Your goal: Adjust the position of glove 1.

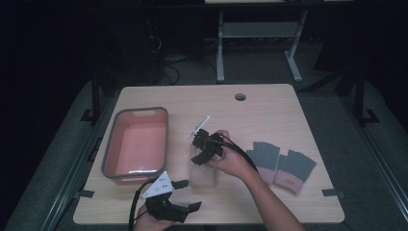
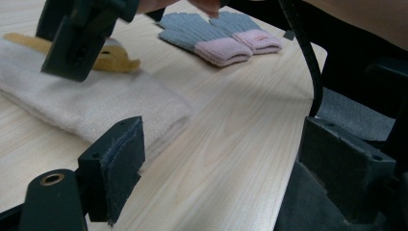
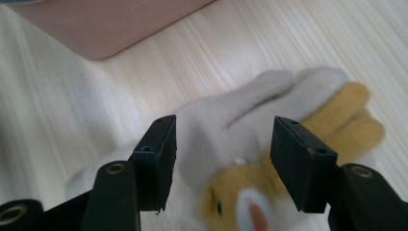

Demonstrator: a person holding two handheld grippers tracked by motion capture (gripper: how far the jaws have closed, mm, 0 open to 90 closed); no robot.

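Note:
A cream glove (image 1: pixel 204 176) with a yellow animal face lies flat on the wooden table (image 1: pixel 269 110). My right gripper (image 1: pixel 198 150) hovers open just over its finger end, and the cream and yellow fingers (image 3: pixel 308 96) show between its jaws (image 3: pixel 223 159). My left gripper (image 1: pixel 188 195) is open near the table's front edge, with the cream glove's cuff (image 2: pixel 96 113) just beyond its left pad (image 2: pixel 118 166). Nothing sits between its pads. A pair of grey gloves with pink cuffs (image 1: pixel 281 166) lies to the right, also seen as the grey pair (image 2: pixel 216 36).
A pink bin with a grey rim (image 1: pixel 137 144) stands at the left of the table, its corner (image 3: pixel 106 24) close to the cream glove. A round cable hole (image 1: pixel 240 96) is at the table's back. The right gripper's cable (image 2: pixel 308 53) hangs across the front right.

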